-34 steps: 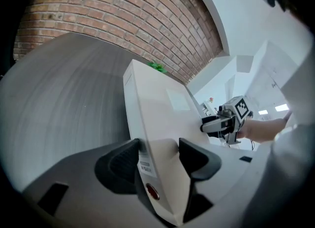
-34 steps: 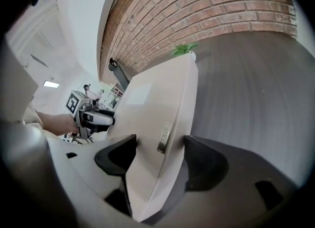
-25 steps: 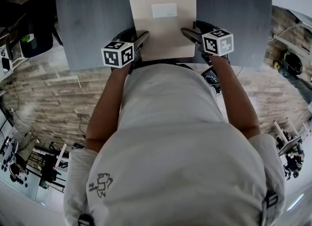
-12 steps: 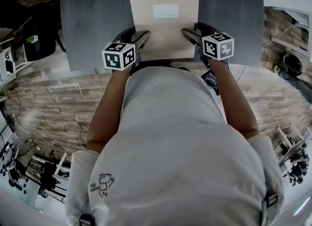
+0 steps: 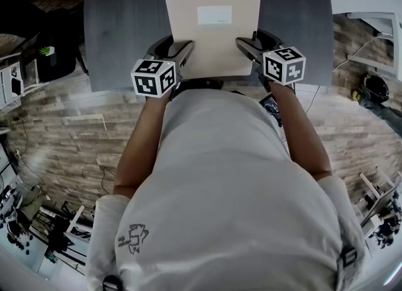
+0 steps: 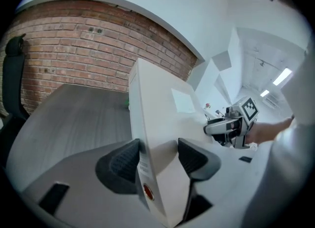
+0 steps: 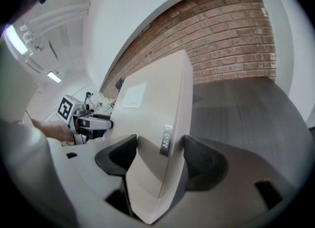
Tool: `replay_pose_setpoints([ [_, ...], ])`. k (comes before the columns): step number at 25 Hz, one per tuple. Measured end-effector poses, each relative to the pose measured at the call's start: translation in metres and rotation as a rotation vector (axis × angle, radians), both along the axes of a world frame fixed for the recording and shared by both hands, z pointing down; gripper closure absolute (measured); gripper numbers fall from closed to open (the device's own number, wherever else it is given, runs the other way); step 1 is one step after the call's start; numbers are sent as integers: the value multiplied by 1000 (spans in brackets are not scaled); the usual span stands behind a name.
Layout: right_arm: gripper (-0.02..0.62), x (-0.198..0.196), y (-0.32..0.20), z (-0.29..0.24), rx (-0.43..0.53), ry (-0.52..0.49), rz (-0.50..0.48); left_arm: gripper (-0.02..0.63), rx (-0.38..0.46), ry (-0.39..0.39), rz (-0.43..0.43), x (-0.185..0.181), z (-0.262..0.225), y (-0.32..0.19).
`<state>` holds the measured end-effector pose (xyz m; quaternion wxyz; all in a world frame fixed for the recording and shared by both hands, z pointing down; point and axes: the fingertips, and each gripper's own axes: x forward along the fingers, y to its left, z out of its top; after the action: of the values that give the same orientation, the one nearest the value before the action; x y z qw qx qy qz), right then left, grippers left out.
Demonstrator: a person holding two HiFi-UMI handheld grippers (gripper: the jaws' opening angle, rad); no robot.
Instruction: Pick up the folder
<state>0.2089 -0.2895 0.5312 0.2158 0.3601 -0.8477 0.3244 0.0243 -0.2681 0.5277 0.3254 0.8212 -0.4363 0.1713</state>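
Two tools grip one beige folder point(image 5: 212, 38) above the grey counter point(image 5: 119, 26), each on one long side and close to the corner nearest the counter's near edge. The left tool point(image 5: 173, 48) has its dark jaws closed on the folder's left edge. In the left gripper view one pad presses the top face and the other the underside, with the folder's edge and a small red dot point(image 6: 147, 191) between them. The right tool point(image 5: 257, 41) holds the right edge the same way, its pads pressed on both faces, with a narrow strip of print point(image 7: 166, 141) on the edge between them. The folder is held clear of the counter's surface, and its far end reaches toward the counter's far edge. In the right gripper view a faint shadow lies on the counter under it. A white label point(image 5: 214, 14) sits on the folder's top face, toward the counter's far side. Beyond the counter's far edge rises a brick wall point(image 6: 74, 49), and a black chair point(image 6: 12, 84) stands beside the counter's left end.
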Motion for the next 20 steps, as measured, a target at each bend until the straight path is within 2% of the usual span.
replay_pose_setpoints([
  [13, 301, 0, 18, -57, 174, -37, -16, 349, 111, -27, -44, -1, -48, 26],
  [20, 308, -7, 27, -80, 230, -62, 35, 348, 155, -27, -17, -9, -72, 29],
])
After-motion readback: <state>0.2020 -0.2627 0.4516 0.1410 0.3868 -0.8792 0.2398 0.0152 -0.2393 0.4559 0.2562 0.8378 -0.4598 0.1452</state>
